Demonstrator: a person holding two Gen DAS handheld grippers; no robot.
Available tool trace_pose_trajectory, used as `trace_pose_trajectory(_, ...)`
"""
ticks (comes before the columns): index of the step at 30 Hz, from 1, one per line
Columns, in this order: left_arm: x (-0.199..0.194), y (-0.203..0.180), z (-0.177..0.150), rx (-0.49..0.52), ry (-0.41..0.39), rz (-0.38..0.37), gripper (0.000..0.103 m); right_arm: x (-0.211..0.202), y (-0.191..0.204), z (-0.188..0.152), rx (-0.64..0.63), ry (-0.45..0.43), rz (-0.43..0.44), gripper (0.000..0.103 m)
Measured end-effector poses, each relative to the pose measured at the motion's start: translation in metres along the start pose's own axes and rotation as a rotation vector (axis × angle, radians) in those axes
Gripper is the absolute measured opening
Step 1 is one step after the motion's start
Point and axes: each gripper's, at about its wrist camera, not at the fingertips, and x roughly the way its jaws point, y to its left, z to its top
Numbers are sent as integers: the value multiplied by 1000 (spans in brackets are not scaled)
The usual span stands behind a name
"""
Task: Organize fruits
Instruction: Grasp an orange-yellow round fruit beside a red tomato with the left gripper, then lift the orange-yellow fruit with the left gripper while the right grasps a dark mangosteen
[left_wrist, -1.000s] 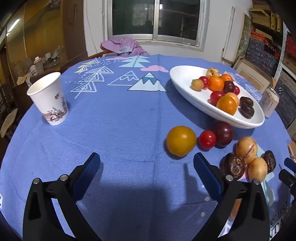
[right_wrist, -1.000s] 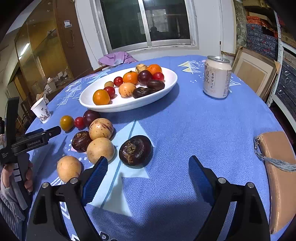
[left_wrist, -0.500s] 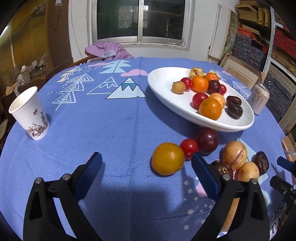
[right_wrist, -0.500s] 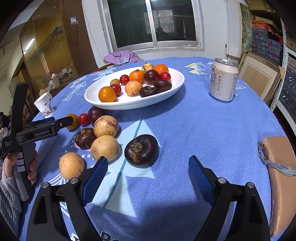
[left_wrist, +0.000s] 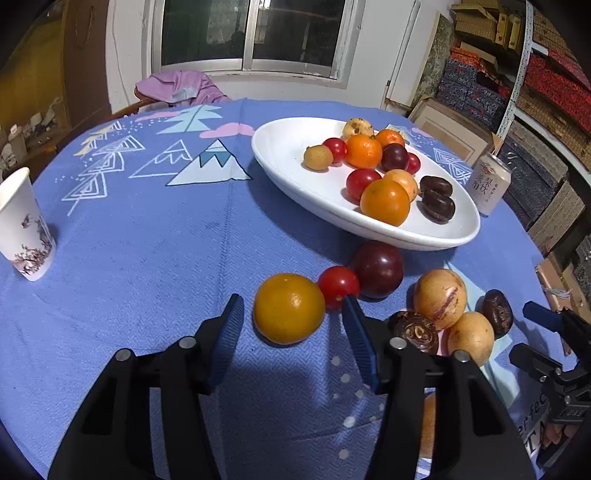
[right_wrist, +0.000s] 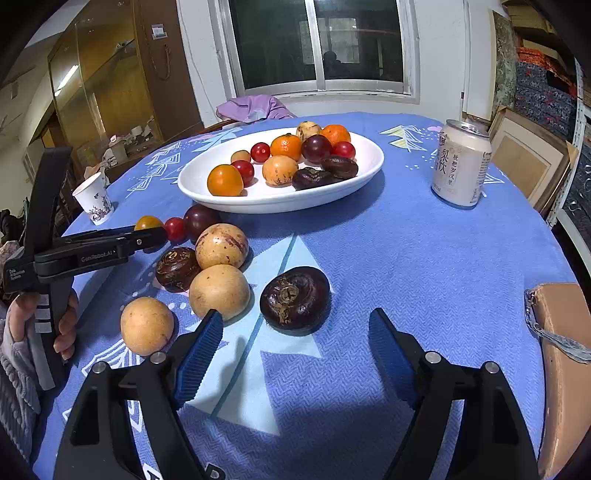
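An orange lies on the blue tablecloth between the fingers of my left gripper, which is open around it without touching. A red tomato and a dark plum sit just beyond. A white oval plate holds several fruits. My right gripper is open, just short of a dark mangosteen. Tan fruits and another mangosteen lie to its left. The left gripper shows side-on in the right wrist view.
A paper cup stands at the left. A drink can stands right of the plate. A tan pouch lies at the right table edge. A chair with purple cloth is behind the table.
My left gripper has moved forward and right until the orange sits between its fingers, and its jaws have narrowed. My right gripper has crept slightly toward the mangosteen.
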Motion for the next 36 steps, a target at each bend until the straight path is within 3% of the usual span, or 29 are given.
trace_pose_trajectory(5, 2, 3, 3, -24, -7, -31, 41, 2, 0, 0, 1, 11, 8, 75)
trace_pose_trajectory(9, 2, 5, 3, -36, -10, -40, 38, 5, -3, 0, 20, 27, 14, 71)
trace_pose_trajectory(18, -4, -2, 0, 2, -10, 17, 38, 13, -7, 2, 40, 58, 36, 55)
trace_pose_trajectory(36, -7, -2, -5, 12, -8, 25, 37, 28, -5, 16, 16, 72, 10, 48)
